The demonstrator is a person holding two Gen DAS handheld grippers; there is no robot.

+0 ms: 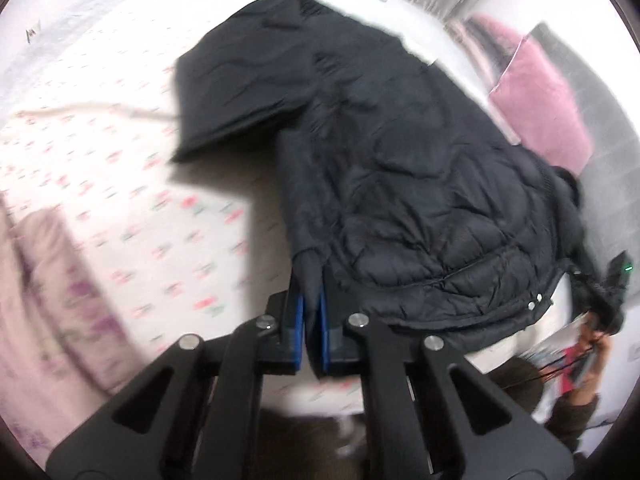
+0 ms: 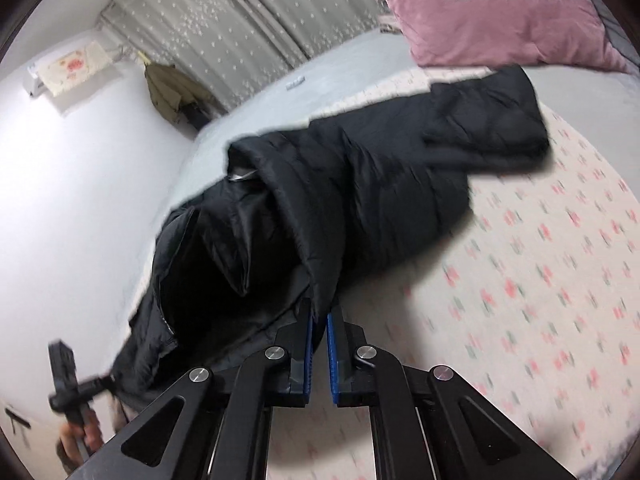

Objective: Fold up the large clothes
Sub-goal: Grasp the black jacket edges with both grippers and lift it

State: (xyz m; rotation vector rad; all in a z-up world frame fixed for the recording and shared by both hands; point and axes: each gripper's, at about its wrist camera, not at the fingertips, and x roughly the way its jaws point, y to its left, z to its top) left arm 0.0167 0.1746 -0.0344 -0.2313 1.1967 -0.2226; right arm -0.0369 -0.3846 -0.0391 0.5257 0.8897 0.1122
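Lying across the bed (image 1: 120, 184) is a big black puffy coat (image 1: 420, 184). Both claws have hold of it.

From the left camera, the left claw (image 1: 313, 312) is pinched tight on a thin fold of the coat's edge. The dark cloth sticks up between its two blue pads (image 1: 299, 320). The coat spreads away from the claw, up and to the right. One sleeve (image 1: 236, 96) sticks out flat to the left on the sheet. Near the coat's bottom edge are small silver snaps (image 1: 534, 302). Far off to the right, the right claw (image 1: 618, 276) holds another bit of the coat, with a tiny green light on it. A hand (image 1: 596, 344) shows just below it.

From the right camera, the right claw (image 2: 319, 332) is closed on a fold of the coat (image 2: 360, 196) too. The cloth goes down between its blue pads (image 2: 307, 344). Part of the coat is lifted and hangs over toward the left, so the dark inside shows. The sleeve (image 2: 492, 120) lies flat on the bed (image 2: 540, 280), far from the claw. At the bottom left, the left claw (image 2: 70, 384) grips the coat's other end.

The sheet is white with little pink and green marks. A pink pillow (image 2: 496, 12) sits at the far end of the bed, just beyond the sleeve. Grey curtains (image 2: 240, 20) with white dots hang behind. Everything looks a bit blurry.
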